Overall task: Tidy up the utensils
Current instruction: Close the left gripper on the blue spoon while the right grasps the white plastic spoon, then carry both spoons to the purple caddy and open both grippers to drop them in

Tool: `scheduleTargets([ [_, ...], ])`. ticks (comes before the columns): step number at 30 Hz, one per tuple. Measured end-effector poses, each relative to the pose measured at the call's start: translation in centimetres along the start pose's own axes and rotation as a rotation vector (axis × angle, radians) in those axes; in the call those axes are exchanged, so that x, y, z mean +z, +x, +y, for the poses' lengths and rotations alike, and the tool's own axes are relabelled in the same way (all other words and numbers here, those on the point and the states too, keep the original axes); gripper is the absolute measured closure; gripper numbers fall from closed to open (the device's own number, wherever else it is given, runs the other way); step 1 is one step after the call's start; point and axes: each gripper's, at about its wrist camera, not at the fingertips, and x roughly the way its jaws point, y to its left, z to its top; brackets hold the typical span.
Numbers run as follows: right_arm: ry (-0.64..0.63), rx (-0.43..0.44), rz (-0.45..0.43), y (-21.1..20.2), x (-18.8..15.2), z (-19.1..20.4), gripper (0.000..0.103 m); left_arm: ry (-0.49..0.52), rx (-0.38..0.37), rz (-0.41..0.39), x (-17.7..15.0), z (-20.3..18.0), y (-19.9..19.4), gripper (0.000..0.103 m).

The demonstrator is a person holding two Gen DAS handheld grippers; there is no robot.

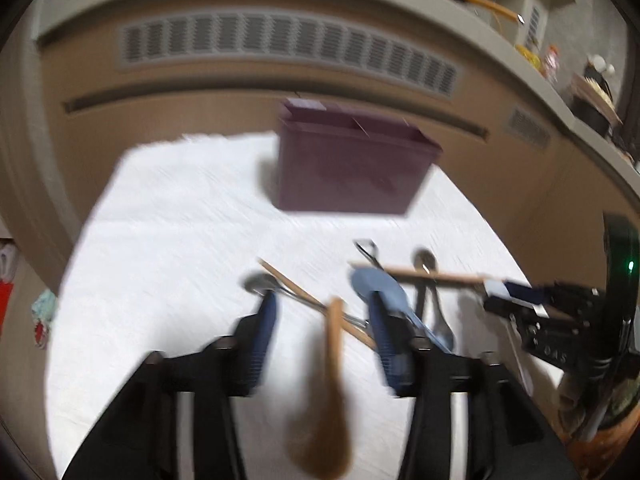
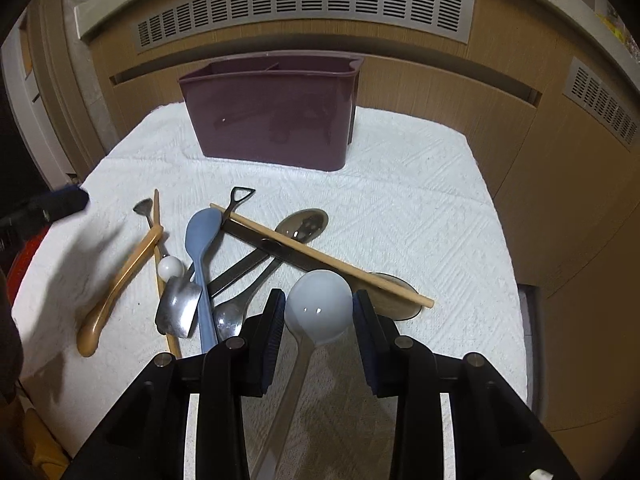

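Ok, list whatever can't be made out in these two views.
- Purple caddy: its contents; both views show little past the rim, and the front wall hides the inside.
- Wooden spoon: left wrist view, smeared by motion blur, so any contact with the left gripper is unclear.
- White ladle: right wrist view, its handle end is cut off by the bottom edge; whether the right gripper presses the bowl is unclear.
- Shelf clutter: too small and blurred.

bare white towel (image 2: 420, 208) before the purple caddy (image 2: 272, 120), utensil pile (image 2: 248, 256) crowding near side
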Motion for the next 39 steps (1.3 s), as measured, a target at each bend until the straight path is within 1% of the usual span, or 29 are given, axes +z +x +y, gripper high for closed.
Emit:
scheduleTargets([
  [1, -0.003, 0.0, -0.004, -0.1, -0.1, 0.0, 0.071, -0.011, -0.03, 0.035, 0.1, -0.4, 0.7, 0.046],
  [2, -0.004, 0.0, -0.006, -0.1, -0.2, 0.0, 0.071, -0.033, -0.073, 0.082, 0.3, -0.8, 1.5, 0.046],
  [4, -0.006, 0.003, -0.012, -0.2, -0.3, -0.1, 0.071, -0.087, -0.138, 0.179, 0.8, -1.5, 3.4, 0.046],
  [5, -0.003, 0.004, -0.016, -0.3, -0.4, -0.2, 0.071, -0.118, -0.146, 0.221, 1.1, -1.8, 4.4, 0.046],
  [7, -0.002, -0.002, -0.034, -0.5, -0.6, -0.4, 0.071, -0.157, -0.144, 0.267, 1.7, -2.4, 5.9, 0.046],
  [10, -0.024, -0.02, -0.072, -0.9, -1.0, -0.3, 0.071, -0.176, -0.061, 0.294, 2.7, -3.2, 8.0, 0.046],
  [11, -0.035, -0.026, -0.084, -1.1, -1.1, -0.3, 0.071, -0.175, -0.024, 0.303, 3.0, -3.5, 8.9, 0.046],
  [14, -0.051, -0.028, -0.114, -1.3, -1.3, -0.4, 0.071, -0.157, 0.053, 0.324, 3.4, -4.0, 10.7, 0.046],
  [17, -0.038, -0.012, -0.123, -1.3, -1.4, -0.8, 0.071, -0.102, 0.12, 0.294, 3.9, -5.1, 11.7, 0.047],
  [19, -0.026, 0.006, -0.124, -1.1, -1.5, -1.0, 0.071, -0.063, 0.152, 0.26, 3.7, -5.6, 11.8, 0.059],
  [20, -0.018, 0.022, -0.121, -1.0, -1.6, -1.2, 0.071, -0.043, 0.153, 0.243, 3.5, -5.8, 11.6, 0.061],
  [22, -0.003, 0.051, -0.117, -0.8, -1.7, -1.4, 0.071, -0.049, 0.107, 0.203, 3.0, -5.3, 10.7, 0.061],
  [23, 0.006, 0.066, -0.119, -0.8, -1.7, -1.5, 0.071, -0.044, 0.096, 0.179, 2.7, -5.1, 10.1, 0.061],
  [25, 0.026, 0.107, -0.136, -1.1, -1.6, -1.9, 0.071, -0.014, 0.098, 0.082, 2.0, -5.0, 7.6, 0.061],
  [28, 0.031, 0.135, -0.183, -2.1, -1.2, -2.1, 0.071, 0.046, 0.104, -0.07, 1.3, -5.2, 3.4, 0.066],
  [29, 0.026, 0.136, -0.2, -2.5, -1.0, -2.0, 0.071, 0.068, 0.111, -0.121, 1.2, -5.5, 2.1, 0.069],
  [30, 0.021, 0.139, -0.216, -3.0, -0.8, -1.8, 0.071, 0.096, 0.121, -0.179, 1.0, -5.7, 0.5, 0.086],
  [31, 0.016, 0.147, -0.229, -3.4, -0.5, -1.6, 0.071, 0.114, 0.133, -0.214, 0.9, -5.9, -0.6, 0.09],
  [32, 0.013, 0.162, -0.241, -3.7, -0.2, -1.5, 0.071, 0.124, 0.132, -0.239, 0.9, -5.9, -1.5, 0.091],
  [35, 0.009, 0.173, -0.253, -4.4, 0.6, -1.1, 0.071, 0.123, 0.122, -0.272, 1.2, -5.2, -2.8, 0.091],
  [39, 0.003, 0.142, -0.238, -4.5, 1.2, -0.9, 0.071, 0.036, 0.091, -0.239, 1.3, -3.1, -3.3, 0.091],
])
